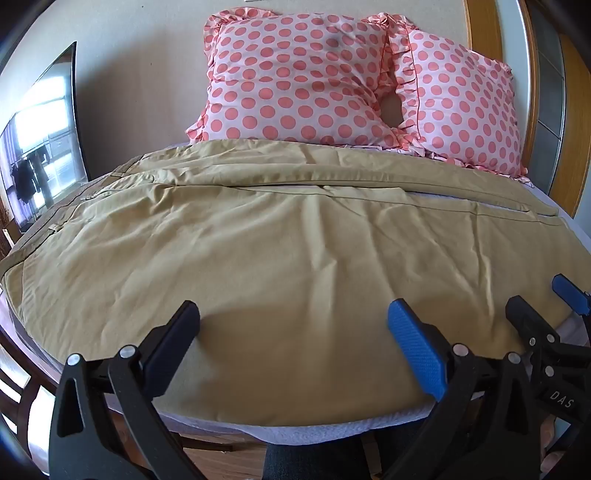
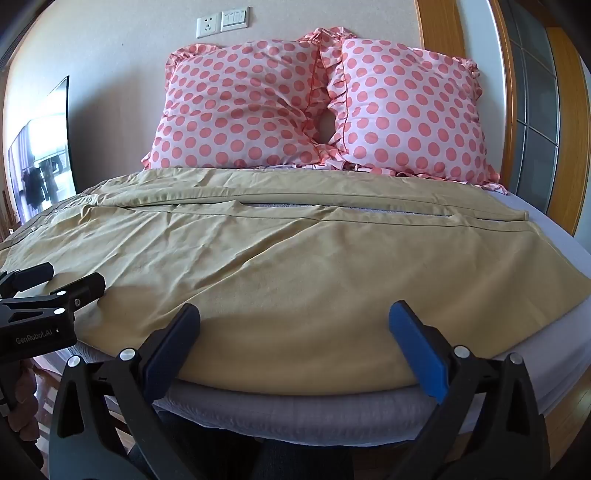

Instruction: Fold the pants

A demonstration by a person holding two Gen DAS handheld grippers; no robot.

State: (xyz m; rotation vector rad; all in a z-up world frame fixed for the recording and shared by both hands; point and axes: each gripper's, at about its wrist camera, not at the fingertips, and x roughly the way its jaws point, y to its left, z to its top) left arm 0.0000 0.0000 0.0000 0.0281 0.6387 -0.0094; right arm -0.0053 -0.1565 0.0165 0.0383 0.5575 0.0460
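Tan pants lie spread flat across the bed, waistband at the left, leg hems at the right; they also show in the right wrist view. A narrow gap between the two legs runs across the middle. My left gripper is open and empty, hovering over the near leg's front edge. My right gripper is open and empty over the same edge, further right. The right gripper also shows at the right edge of the left wrist view. The left gripper shows at the left edge of the right wrist view.
Two pink polka-dot pillows lean on the wall behind the pants. The bed has a grey sheet. A mirror stands at the left, a wooden door frame at the right. Wall sockets sit above the pillows.
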